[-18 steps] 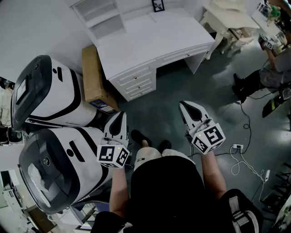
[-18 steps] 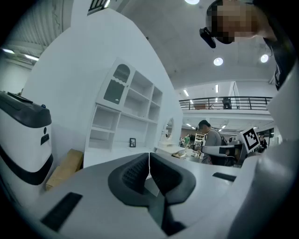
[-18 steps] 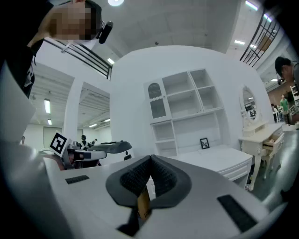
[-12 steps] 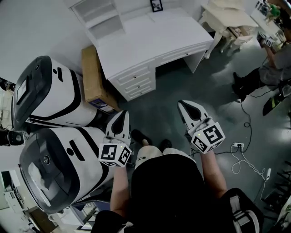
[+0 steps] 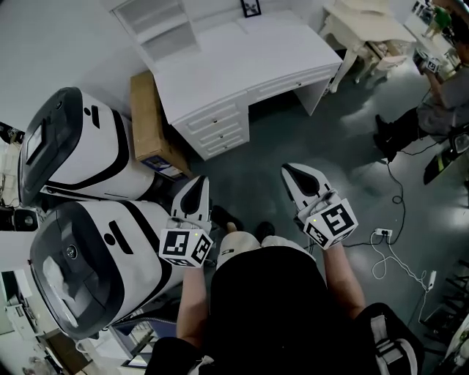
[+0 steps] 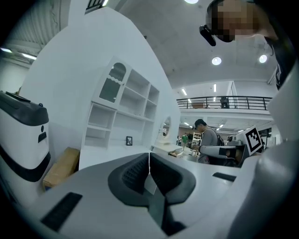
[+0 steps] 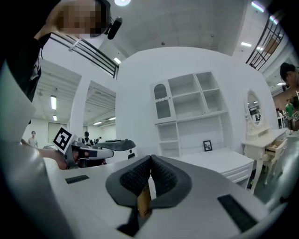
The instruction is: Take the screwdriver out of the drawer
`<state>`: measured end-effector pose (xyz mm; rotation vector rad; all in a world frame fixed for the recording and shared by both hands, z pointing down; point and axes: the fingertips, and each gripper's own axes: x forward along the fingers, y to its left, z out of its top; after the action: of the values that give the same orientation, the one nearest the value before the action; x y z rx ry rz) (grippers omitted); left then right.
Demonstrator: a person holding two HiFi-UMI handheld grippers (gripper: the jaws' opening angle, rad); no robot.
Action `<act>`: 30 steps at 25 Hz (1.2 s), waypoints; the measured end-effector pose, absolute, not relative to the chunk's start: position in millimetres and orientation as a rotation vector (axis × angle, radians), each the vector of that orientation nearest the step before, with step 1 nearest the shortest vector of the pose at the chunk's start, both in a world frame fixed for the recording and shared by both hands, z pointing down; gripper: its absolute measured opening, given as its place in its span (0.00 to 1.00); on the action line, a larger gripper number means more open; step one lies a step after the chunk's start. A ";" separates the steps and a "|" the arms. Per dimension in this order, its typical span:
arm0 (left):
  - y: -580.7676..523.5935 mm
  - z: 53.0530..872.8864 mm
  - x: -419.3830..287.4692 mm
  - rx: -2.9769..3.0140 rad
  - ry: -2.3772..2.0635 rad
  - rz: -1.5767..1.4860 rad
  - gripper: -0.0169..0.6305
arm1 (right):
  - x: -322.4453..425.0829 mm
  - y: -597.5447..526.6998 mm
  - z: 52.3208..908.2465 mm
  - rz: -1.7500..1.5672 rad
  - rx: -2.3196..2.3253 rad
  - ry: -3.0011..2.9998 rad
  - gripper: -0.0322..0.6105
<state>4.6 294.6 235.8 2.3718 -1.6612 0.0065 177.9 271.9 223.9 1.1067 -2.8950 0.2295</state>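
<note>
- We hold the left gripper (image 5: 195, 183) low on the near left, its jaws pressed together with nothing between them.
- The right gripper (image 5: 288, 169) sits on the near right, pads meeting tip to tip, and it is empty as well.
- Both point toward the white desk (image 5: 242, 62) on the far side, well apart from it, with grey floor (image 5: 293, 139) between.
- The desk's drawers (image 5: 218, 133), a stack of three at its left end, are all closed, and we see the screwdriver in no view.
- A shelf unit (image 5: 157, 29) stands on the desk's far left, and a small picture frame (image 5: 251, 8) stands at its far edge.
- A cardboard box (image 5: 146, 117) sits just beside the desk's left end.
- Two large white-and-black machines (image 5: 80, 146) fill the left. The nearer one is just beside the left gripper.
- At far right we see a pale dressing table (image 5: 366, 33) and another person (image 5: 432, 110).
</note>
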 end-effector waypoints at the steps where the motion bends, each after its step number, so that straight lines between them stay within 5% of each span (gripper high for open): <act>1: 295.6 237.2 6.9 2.368 -1.661 0.009 0.06 | 178.3 273.1 224.5 0.237 1.105 -2.900 0.08; 30: 168.3 283.1 -12.1 2.382 -1.472 0.122 0.06 | 148.6 149.6 253.4 0.392 1.148 -2.822 0.08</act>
<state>-12.1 168.3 283.1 2.3825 -1.4725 0.1221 148.6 149.6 253.4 1.1484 -2.8215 0.3917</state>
